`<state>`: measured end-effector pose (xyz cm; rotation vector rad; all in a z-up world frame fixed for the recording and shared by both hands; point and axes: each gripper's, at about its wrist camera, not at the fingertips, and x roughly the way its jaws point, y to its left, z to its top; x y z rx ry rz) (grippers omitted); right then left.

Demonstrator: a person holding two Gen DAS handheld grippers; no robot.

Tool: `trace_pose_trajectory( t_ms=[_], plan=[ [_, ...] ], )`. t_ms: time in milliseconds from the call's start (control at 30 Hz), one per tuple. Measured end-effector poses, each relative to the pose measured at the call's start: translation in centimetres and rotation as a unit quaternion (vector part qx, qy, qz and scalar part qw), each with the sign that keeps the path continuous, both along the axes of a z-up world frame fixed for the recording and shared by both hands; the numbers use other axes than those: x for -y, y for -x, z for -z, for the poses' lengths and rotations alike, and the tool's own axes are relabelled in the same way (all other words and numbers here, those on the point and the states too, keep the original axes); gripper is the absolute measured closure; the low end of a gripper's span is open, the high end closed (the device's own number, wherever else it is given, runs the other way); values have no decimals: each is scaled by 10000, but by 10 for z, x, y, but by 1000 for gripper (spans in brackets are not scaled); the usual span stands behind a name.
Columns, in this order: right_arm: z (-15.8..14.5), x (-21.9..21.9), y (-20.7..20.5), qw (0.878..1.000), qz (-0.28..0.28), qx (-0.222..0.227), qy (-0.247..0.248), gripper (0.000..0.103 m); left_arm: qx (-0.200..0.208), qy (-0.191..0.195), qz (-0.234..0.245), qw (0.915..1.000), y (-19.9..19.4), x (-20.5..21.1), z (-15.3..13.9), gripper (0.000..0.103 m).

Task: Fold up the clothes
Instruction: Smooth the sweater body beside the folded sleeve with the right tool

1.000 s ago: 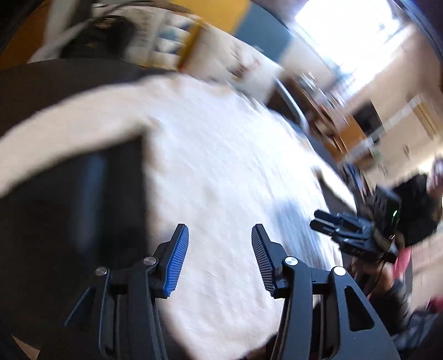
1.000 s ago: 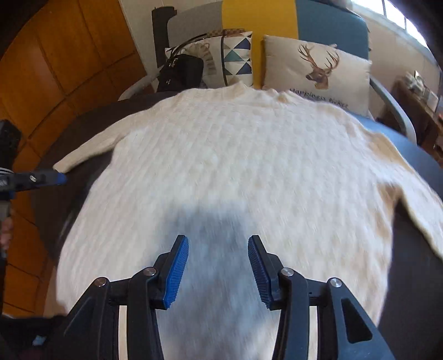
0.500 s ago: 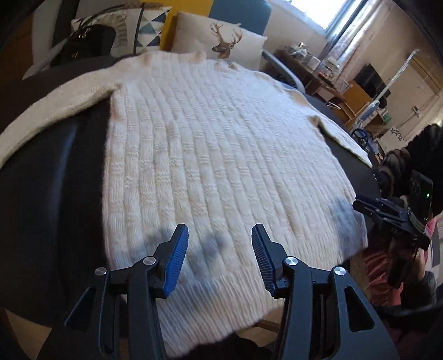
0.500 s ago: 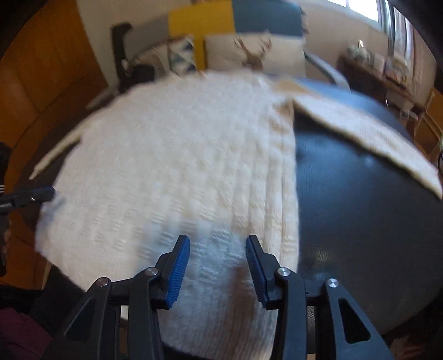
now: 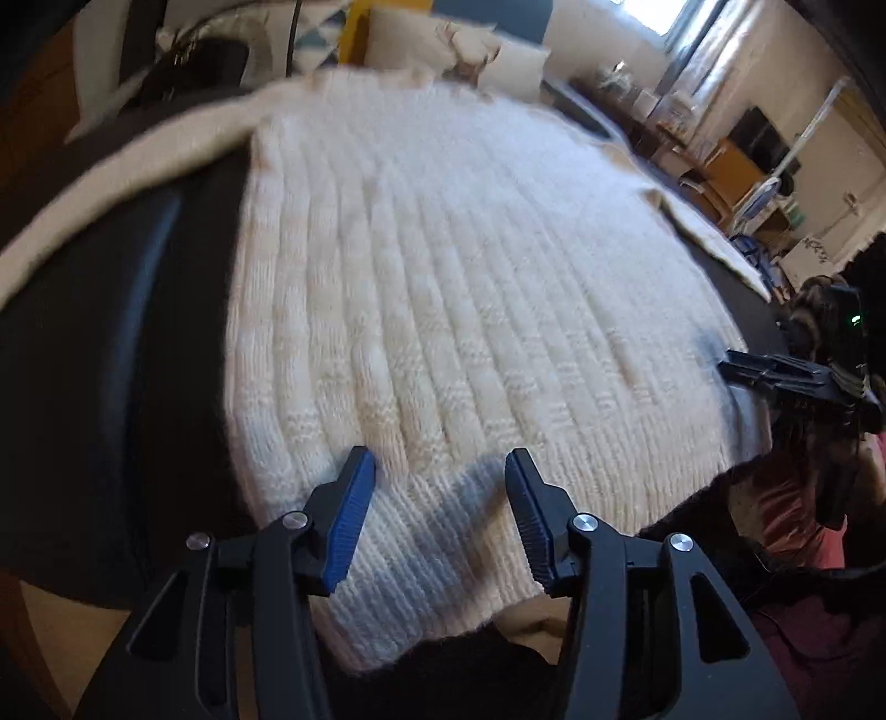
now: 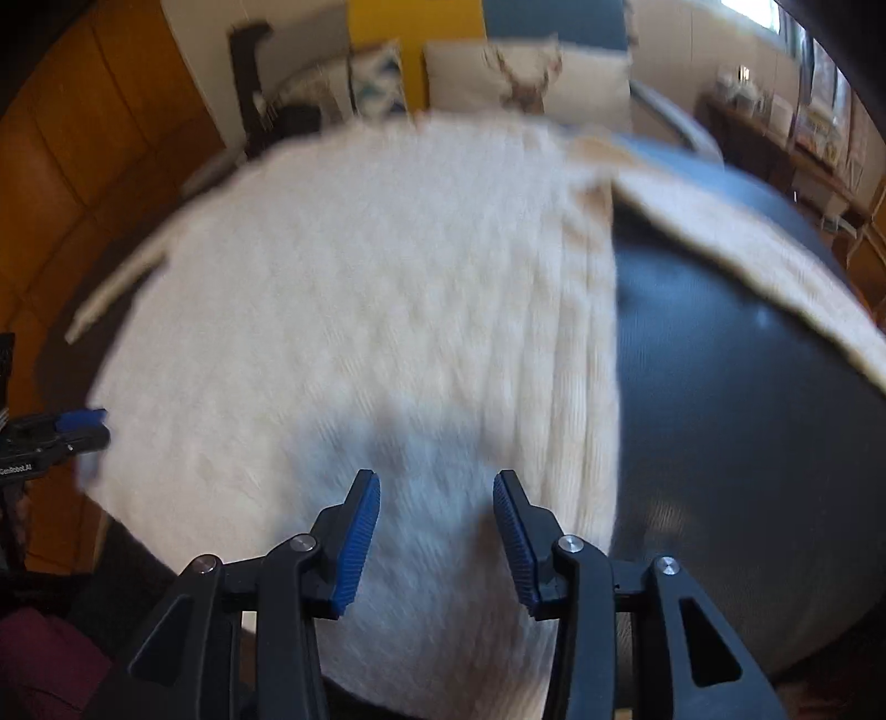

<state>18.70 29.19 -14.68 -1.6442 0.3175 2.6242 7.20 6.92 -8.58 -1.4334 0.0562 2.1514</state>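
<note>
Left wrist view shows the cream sweater (image 5: 443,288) spread flat on a dark round table (image 5: 111,360), its hem hanging slightly over the near edge and its neck at the far side towards the cushions (image 5: 459,50). Its long axis therefore runs from the near hem away to the collar, with one sleeve (image 5: 99,183) stretched out to the left and the other sleeve (image 6: 747,266) out to the right. The left gripper (image 5: 437,487) hovers over the hem near the left corner, jaws apart and empty. The right gripper (image 6: 436,509) hangs above the hem near the right side seam, likewise parted with nothing between its pads. This looks like the approach to the first fold. Next, each gripper probably needs to drop onto the hem edge and pinch the knit.
</note>
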Motion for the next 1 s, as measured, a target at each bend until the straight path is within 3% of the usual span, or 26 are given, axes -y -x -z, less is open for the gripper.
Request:
trace_pose_trajectory(
  t_ms=[100,167,200,267,367,467,567,633,733,867,1000],
  plan=[
    [-8,-5,-5,9999,-88,-107,90,60,23,-299,-84,9995,6,3,-16,50],
    [-24,-33,-2,9970,244,-421,605,61,-47,-678,-107,9976,18,-1,-33,50],
    [-31,-51,-4,9938,527,-580,783,60,-158,-677,-60,9976,24,-8,-40,50],
    [-43,-102,-15,9807,1373,-971,996,60,-392,-594,67,9974,36,-24,-51,50],
    [-51,-180,-37,9511,2439,-1403,1275,60,-397,-459,323,9976,56,-55,-43,50],
    [-52,-244,-28,9425,3005,-1274,713,58,-392,-351,559,9970,70,-84,-38,50],
    [-36,-279,15,9510,2961,-891,90,58,-288,-312,765,9962,78,-112,-33,49],
    [-20,-296,48,9545,2895,-707,86,58,-245,-275,816,9960,82,-123,-34,49],
    [1,-303,95,9608,2717,-546,33,58,-172,-178,906,9956,92,-139,-28,49],
    [24,-292,140,9723,2287,-98,-474,62,-200,-30,952,9952,101,-147,-25,49],
    [17,-288,158,9622,2513,41,-1046,63,-315,47,845,9959,115,-142,-28,49]
  ],
)
